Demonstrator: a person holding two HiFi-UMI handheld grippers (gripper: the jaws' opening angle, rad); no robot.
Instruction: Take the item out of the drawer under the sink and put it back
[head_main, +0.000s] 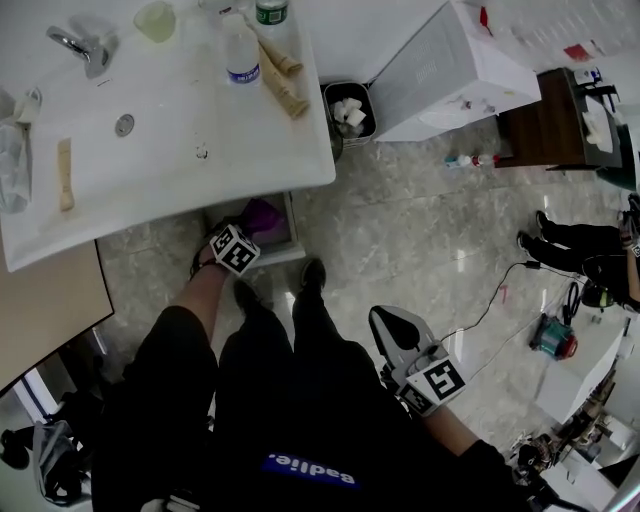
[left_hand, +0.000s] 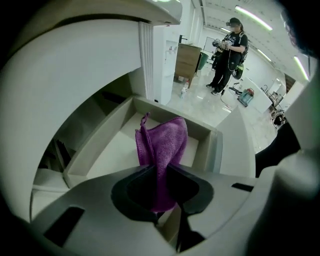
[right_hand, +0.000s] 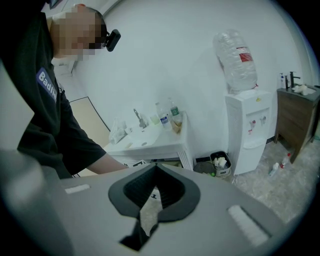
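The drawer (left_hand: 100, 145) under the white sink (head_main: 170, 130) stands pulled out. Straight above its pale bottom my left gripper (left_hand: 160, 172) points down, shut on a purple cloth (left_hand: 165, 140) that hangs from the pads into the drawer. In the head view the cloth (head_main: 262, 215) shows inside the drawer (head_main: 291, 225), just past the left gripper (head_main: 250, 228). My right gripper (head_main: 385, 318) stays back by my right side over the floor. It faces the sink from a distance (right_hand: 156, 167), its pads together with nothing between them.
Bottles (head_main: 241, 50) and a tap (head_main: 75, 45) stand on the sink top. A small bin (head_main: 349, 108) and a water dispenser (head_main: 450, 70) are right of the sink. Another person (left_hand: 227, 55) stands across the room. A cable (head_main: 490, 300) lies on the floor.
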